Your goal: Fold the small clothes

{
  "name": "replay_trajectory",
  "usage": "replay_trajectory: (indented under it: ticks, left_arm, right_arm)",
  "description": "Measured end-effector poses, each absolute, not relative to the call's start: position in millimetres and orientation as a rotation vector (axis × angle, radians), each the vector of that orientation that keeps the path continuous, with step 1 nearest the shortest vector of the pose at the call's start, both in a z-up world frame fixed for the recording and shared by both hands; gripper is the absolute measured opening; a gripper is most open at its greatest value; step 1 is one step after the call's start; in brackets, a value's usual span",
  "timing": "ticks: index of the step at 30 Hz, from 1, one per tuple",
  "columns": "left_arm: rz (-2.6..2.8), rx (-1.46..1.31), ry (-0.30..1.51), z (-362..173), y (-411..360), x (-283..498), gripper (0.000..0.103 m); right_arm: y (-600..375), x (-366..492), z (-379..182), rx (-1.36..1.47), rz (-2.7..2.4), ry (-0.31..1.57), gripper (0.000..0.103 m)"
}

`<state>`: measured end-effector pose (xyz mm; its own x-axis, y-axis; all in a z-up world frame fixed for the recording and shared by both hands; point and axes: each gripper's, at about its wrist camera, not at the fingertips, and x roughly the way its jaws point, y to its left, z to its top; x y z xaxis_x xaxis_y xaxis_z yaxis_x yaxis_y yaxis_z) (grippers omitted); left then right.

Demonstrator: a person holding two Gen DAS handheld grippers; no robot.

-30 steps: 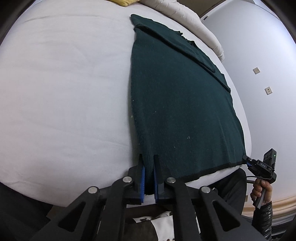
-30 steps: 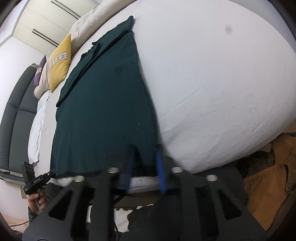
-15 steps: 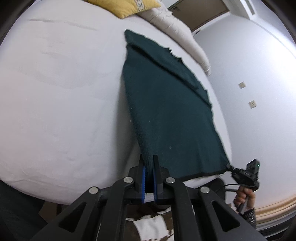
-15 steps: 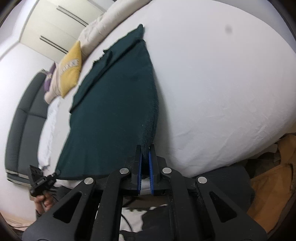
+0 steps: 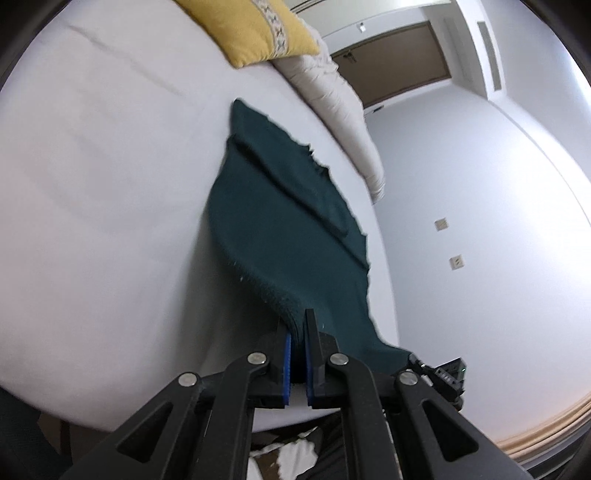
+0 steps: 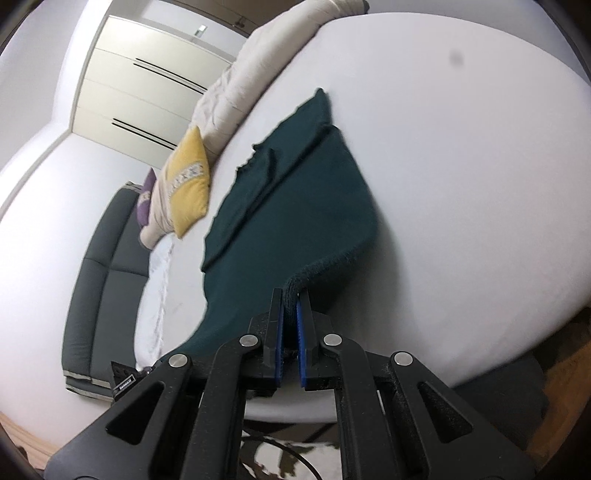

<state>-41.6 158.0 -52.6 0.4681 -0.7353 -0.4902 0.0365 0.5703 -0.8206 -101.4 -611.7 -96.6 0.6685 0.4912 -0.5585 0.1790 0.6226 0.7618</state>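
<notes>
Here, in the left wrist view, the left gripper [image 5: 298,325] is clamped on a near corner of the dark green garment [image 5: 284,225], the knit edge pinched between its blue pads [image 5: 287,363]. The cloth rises off the white bed [image 5: 110,192] at that corner, while its far part lies flat on the sheet with a folded strip across the top. A yellow pillow [image 5: 255,27] and a rolled beige duvet [image 5: 332,96] sit beyond it. Low on the right, the right gripper [image 5: 415,360] meets the other near corner.

In the right wrist view, the right gripper [image 6: 290,301] is closed tight on its own corner of the garment [image 6: 291,206], a thick bunched hem showing between the fingers [image 6: 304,325]. The lifted edge curves up from the bed [image 6: 461,192]; the far end rests flat. The pillow [image 6: 188,184] lies to the left near the duvet [image 6: 266,51], with a dark grey headboard [image 6: 99,280] past the mattress.
</notes>
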Motion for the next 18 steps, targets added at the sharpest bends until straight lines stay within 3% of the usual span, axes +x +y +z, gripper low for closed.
replay_trajectory:
  ticks: [11,18]
  left_arm:
    - [-0.552,-0.881,0.869,-14,154,50,0.005]
    - [-0.521,-0.935,0.864,-24,153,122,0.005]
  right_arm:
    - [-618,-6,-49,0.914,0.217,0.754,0.004]
    - [-632,75,-41,0.933,0.174,0.74,0.004]
